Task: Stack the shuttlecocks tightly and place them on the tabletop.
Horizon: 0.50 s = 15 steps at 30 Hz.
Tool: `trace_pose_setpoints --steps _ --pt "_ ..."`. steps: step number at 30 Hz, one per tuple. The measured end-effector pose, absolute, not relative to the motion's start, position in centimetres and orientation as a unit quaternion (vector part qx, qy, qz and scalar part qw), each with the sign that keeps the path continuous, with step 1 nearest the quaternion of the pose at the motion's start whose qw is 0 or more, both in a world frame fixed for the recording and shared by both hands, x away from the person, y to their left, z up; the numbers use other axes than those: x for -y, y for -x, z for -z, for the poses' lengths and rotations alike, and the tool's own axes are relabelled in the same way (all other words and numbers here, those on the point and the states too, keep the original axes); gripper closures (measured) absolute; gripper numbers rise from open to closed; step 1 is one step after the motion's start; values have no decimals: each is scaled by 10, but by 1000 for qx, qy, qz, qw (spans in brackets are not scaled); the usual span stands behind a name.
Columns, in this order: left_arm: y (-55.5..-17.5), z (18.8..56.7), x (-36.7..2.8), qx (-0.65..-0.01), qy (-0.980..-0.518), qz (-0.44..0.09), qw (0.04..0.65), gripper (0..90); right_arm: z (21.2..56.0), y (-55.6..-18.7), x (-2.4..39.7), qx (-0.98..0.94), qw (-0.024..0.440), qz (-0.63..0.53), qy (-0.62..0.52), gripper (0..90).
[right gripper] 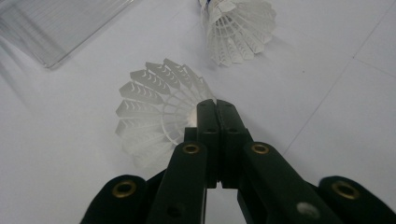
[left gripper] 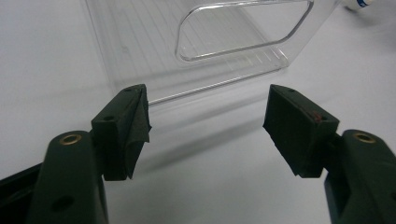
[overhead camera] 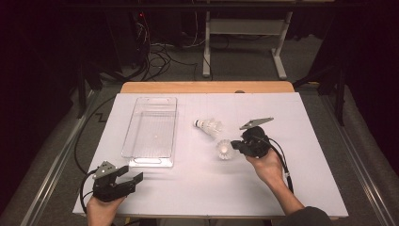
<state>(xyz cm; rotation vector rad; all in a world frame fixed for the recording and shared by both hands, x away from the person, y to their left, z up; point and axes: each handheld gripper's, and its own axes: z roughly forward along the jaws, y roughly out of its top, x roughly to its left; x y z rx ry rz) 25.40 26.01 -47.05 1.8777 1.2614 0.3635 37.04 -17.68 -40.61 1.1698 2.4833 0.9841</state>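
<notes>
We see a white feathered shuttlecock [right gripper: 154, 116] lying on the white table top [overhead camera: 197, 183], right of the middle, with its skirt turned toward us in the high view and its cork end hidden behind the feathers. The right gripper [right gripper: 215, 105] meets it at the skirt's edge: its jaws are pressed together, and in the right gripper view their tips sit at the rim of the feathers, but the black pads cover the contact, so we cannot tell whether a feather is pinched between them or merely touched. A second white shuttlecock with a blue-banded cork [overhead camera: 208, 125] lies just beyond the first, apart from it; in the right gripper view its cork is cut off by the top edge. Farther left stands a clear rectangular plastic tray [overhead camera: 151, 162], whose walls are hard to trace against the white surface; the left gripper view crops it to one end with its handle cut-out. The left gripper [left gripper: 208, 123] rests at the near left corner of the table top, jaws spread wide with nothing between them, pointing toward that tray.
</notes>
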Motion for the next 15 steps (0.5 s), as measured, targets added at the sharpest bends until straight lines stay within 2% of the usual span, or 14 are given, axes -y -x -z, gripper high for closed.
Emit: trace_pose_setpoints --steps 15 --pt "-254 471 -260 -502 -747 -144 412 319 412 -375 190 -835 126 -330 -422 879"
